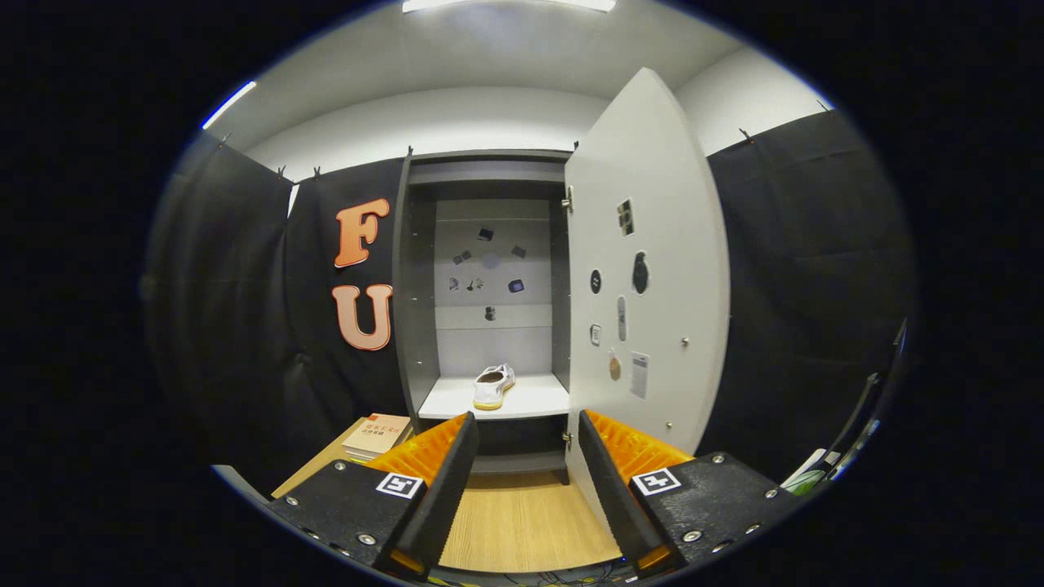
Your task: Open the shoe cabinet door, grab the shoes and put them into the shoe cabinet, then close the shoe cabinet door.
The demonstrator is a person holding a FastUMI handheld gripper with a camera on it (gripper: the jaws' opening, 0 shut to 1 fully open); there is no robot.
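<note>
Fingers apart and holding nothing: that is how my gripper stands, well back from the shoe cabinet, with bare wooden floor showing in the gap between them. Straight ahead and beyond them, a white shoe sits on the cabinet's pale shelf, its heel towards me and toe pointing inward. Just past my right finger the cabinet door stands swung wide open, edge-on to me, with stickers and a small knob on its face. To the left of my left finger a book lies on the floor by the cabinet's side.

With the shoe shelved, I judge the door to be what needs handling next. It looks like a stiff, flat panel, light on its hinges, so I expect it to swing with little force. Its smooth face would likely slip under me; the free edge or the knob seems the better place to push or pinch.
</note>
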